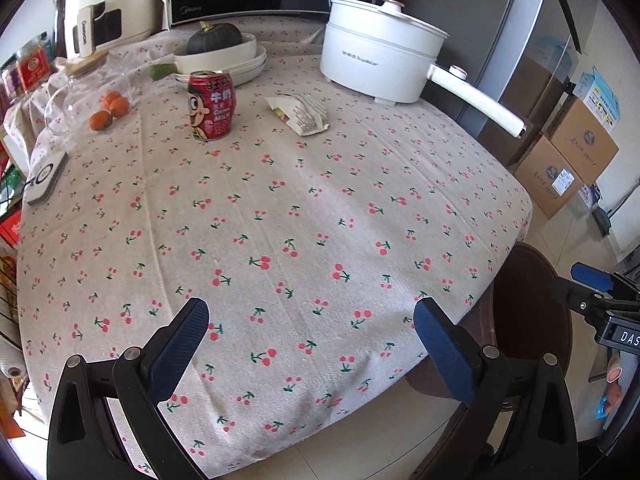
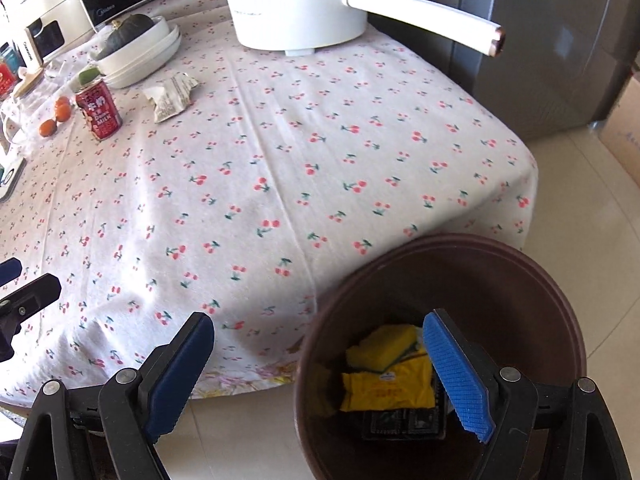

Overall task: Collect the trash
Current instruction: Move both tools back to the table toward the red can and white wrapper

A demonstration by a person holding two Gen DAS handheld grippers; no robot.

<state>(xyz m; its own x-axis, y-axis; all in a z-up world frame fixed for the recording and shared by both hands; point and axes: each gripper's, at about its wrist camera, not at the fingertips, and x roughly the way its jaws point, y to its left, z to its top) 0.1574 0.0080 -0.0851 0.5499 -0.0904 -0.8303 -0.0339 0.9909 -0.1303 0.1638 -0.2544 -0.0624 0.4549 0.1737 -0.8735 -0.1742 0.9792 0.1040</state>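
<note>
On the cherry-print tablecloth (image 1: 320, 208), take the white electric pot (image 1: 376, 60) as your landmark. Left of the pot's base lies the crumpled wrapper (image 1: 300, 114), flat on the cloth, its long axis slanting from the far left down toward the near right in your left wrist view. Further left of the pot stands the red milk can (image 1: 211, 106), upright, its long axis vertical and its printed face turned toward you. Can and wrapper sit near each other but apart. Behind the can, stacked white dishes (image 1: 236, 60) hold a dark green squash (image 1: 214, 38).

Well away from the pot, off the table's near corner, the brown bin (image 2: 440, 280) stands on the floor with its mouth up. Inside it you can see a yellow sponge (image 2: 382, 346), a yellow packet (image 2: 390, 390) and a dark wrapper (image 2: 404, 422).

Your left gripper (image 1: 310, 328) hangs above the near cloth with jaws wide and nothing between them. Your right gripper (image 2: 320, 344) hovers at the bin's edge, jaws spread wide and empty, one pad (image 2: 456, 376) over the bin.
</note>
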